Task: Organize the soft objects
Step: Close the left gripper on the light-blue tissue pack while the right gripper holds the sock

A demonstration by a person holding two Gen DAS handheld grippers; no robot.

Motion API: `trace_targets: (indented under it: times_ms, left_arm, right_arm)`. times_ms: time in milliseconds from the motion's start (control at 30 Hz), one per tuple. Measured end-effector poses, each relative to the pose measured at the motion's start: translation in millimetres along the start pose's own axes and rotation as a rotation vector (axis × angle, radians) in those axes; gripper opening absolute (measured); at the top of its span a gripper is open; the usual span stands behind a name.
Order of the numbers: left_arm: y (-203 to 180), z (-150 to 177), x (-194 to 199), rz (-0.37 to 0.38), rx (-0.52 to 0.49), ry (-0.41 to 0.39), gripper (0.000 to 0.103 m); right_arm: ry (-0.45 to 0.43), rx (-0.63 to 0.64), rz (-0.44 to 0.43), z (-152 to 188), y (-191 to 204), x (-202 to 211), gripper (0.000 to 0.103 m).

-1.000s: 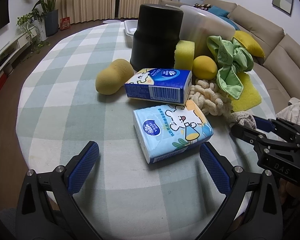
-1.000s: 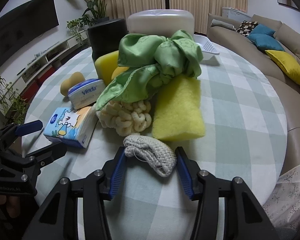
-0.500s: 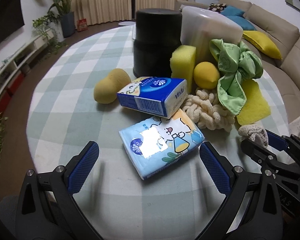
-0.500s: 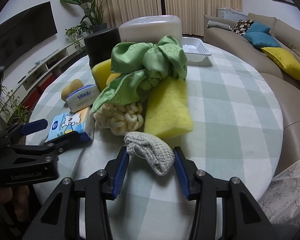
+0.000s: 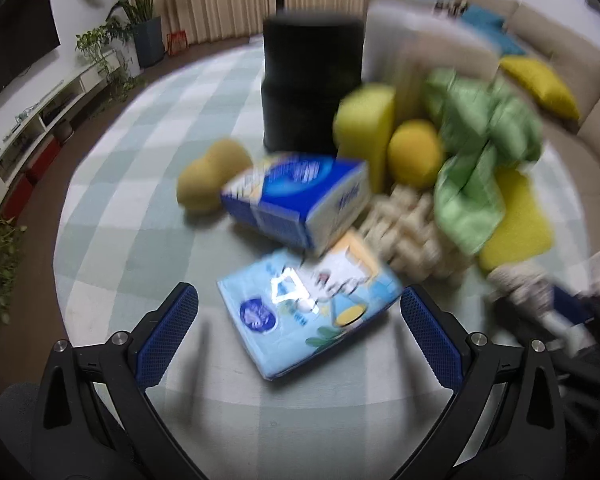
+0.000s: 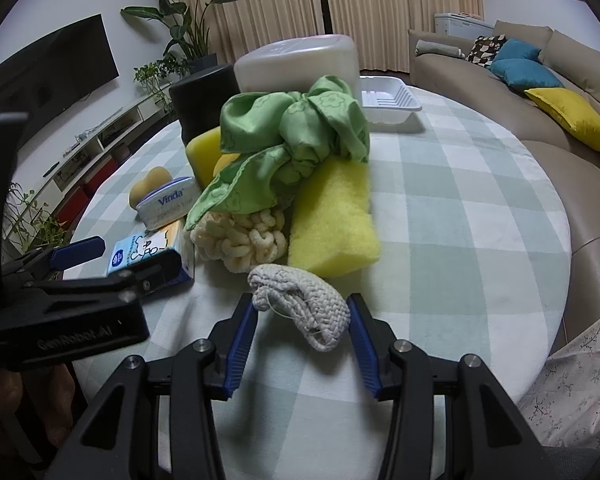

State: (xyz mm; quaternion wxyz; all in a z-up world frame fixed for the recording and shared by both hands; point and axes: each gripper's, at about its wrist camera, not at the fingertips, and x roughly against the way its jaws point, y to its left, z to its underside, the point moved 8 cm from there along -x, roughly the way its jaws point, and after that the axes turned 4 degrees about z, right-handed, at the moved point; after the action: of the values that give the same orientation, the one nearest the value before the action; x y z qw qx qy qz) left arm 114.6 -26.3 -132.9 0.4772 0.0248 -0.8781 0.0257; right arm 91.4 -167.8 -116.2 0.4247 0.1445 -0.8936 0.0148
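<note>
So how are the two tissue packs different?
The dark blue pack is a boxy block tipped up, leaning on the other; the light blue pack lies flat on the table. The dark one reads Vinda; the light one has a cartoon picture. Both are soft tissue packs, touching each other.

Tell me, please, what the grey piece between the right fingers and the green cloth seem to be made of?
Grey piece: probably knitted or crocheted cotton yarn, matte; braided stitches and a loose thread show. Green cloth: thin woven fabric, perhaps microfibre, slightly shiny, with a flower pattern.
</note>
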Motion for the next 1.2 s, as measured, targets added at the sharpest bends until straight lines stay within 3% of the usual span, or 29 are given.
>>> trace_targets:
  times_ms: [33, 400, 500, 1000, 1200]
  left_arm:
    - [-0.2, 5.5, -8.8, 0.017, 0.014, 0.052, 0.103]
    - [-3.5, -4.4, -2.0, -0.039, 0.007, 0.006, 0.103]
    - [-4.1, -6.3, -3.4, 0.013, 0.026, -0.013, 0.090]
    - [17.0, 8.7, 17.6, 0.086, 0.064, -0.042, 0.088]
    - [15.0, 17.1, 41.1, 0.154, 0.051, -0.052, 0.089]
  right_arm:
    - [0.000, -0.003, -0.002, -0.1, -0.1, 0.2, 0.049]
    - [-0.002, -0.009, -0.016, 0.2, 0.8, 1.5, 0.049]
    - [0.001, -0.003, -0.014, 0.8, 1.8, 0.5, 0.049]
    - [-0.012, 0.054, 0.012, 0.1, 13.8, 7.5, 0.049]
    - [-0.019, 0.062, 0.010, -2.6, 18.7, 17.8, 0.048]
